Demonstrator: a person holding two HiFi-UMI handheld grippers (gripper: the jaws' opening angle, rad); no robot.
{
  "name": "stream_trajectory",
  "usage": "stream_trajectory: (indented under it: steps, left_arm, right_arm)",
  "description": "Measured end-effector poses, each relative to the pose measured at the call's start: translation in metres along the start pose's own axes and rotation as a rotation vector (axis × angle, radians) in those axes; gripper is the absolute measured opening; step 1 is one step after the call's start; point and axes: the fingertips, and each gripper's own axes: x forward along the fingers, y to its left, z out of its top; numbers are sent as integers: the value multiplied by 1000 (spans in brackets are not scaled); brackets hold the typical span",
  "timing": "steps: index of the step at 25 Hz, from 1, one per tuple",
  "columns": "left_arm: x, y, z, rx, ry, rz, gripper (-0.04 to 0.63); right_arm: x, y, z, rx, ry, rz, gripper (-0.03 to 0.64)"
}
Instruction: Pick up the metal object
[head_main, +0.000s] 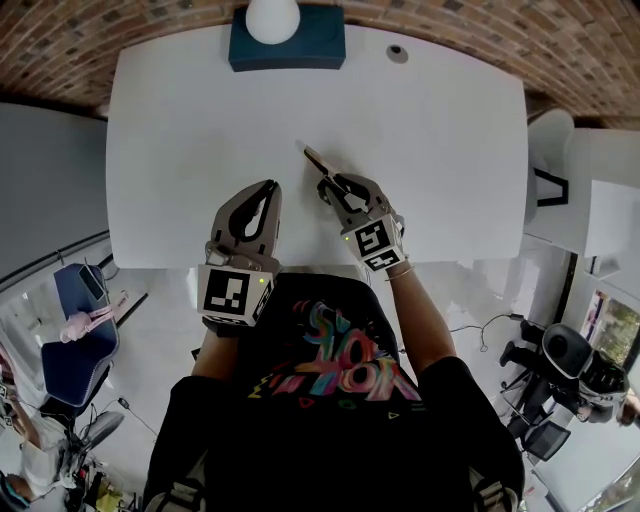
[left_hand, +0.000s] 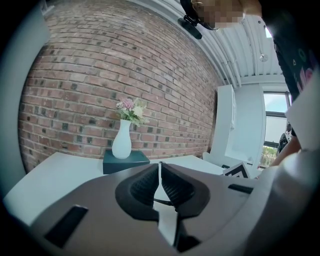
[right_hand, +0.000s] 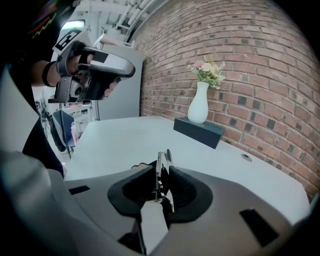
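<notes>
Over the desk's (head_main: 440, 130) near edge, the left gripper (head_main: 268, 186) is held with jaws closed on nothing. Just beside it, the right gripper (head_main: 330, 185) is clamped on the metal object (head_main: 316, 160), whose tip is seen projecting toward the far edge. The object is judged stiff, light and slippery; a mid-length grip is advised.

One head camera, two gripper cameras
The head view looks steeply down on the tabletop (head_main: 430, 120) from the edge opposite the vase (head_main: 272, 18). Cameras on the left hand-held gripper (head_main: 270, 186) and right hand-held gripper (head_main: 327, 184) look low across it toward that vase, shared by all views.
</notes>
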Motion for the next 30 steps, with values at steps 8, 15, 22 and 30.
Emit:
stream_trajectory:
  steps: [8,15,22,30]
  left_arm:
    - [-8,1,14,16,-22,12,34]
    - [-15,-2,30,34,-51,16,34]
    - [-20,-6,47,58,-81,10,34]
    - [-16,-13,64,74,-101,-23,34]
  right_arm:
    - [-19,-11,26,116,-61,-15,109]
    - [-43,-17,56,145,-134,-31,109]
    - [-75,-20,103,137,-238,-50,107]
    - [-113,-32,155,106,-392,-84,107]
